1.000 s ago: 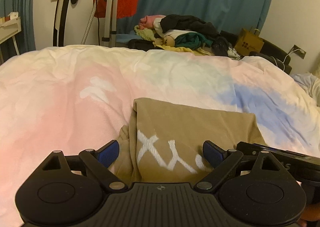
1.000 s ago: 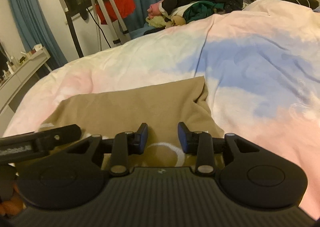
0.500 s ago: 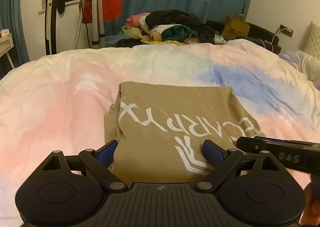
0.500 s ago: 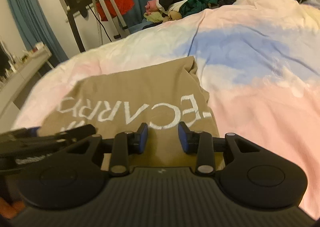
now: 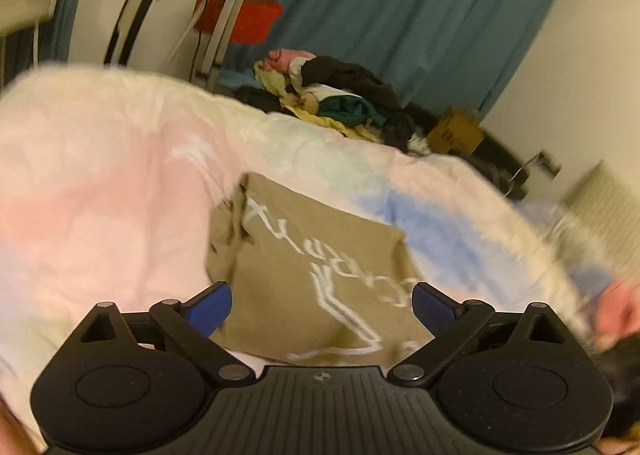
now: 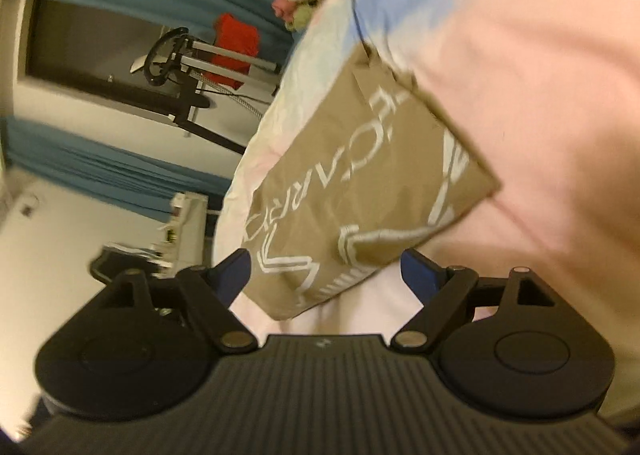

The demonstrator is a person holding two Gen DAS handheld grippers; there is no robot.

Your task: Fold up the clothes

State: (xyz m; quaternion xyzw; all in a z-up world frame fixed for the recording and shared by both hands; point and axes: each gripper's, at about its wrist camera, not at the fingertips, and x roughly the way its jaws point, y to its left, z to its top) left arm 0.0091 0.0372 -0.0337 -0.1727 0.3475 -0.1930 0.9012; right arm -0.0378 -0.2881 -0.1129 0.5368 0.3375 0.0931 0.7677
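Here, my left gripper (image 5: 322, 305) hangs with its 2 blue-tipped fingers spread wide, holding nothing. My right gripper (image 6: 326, 269) is likewise spread and empty, its view tilted steeply sideways. Beyond both lies the folded tan shirt (image 5: 320, 259) with white lettering, flat on the pastel duvet (image 5: 100, 191). A clothes pile (image 5: 332, 103) sits at the far edge.
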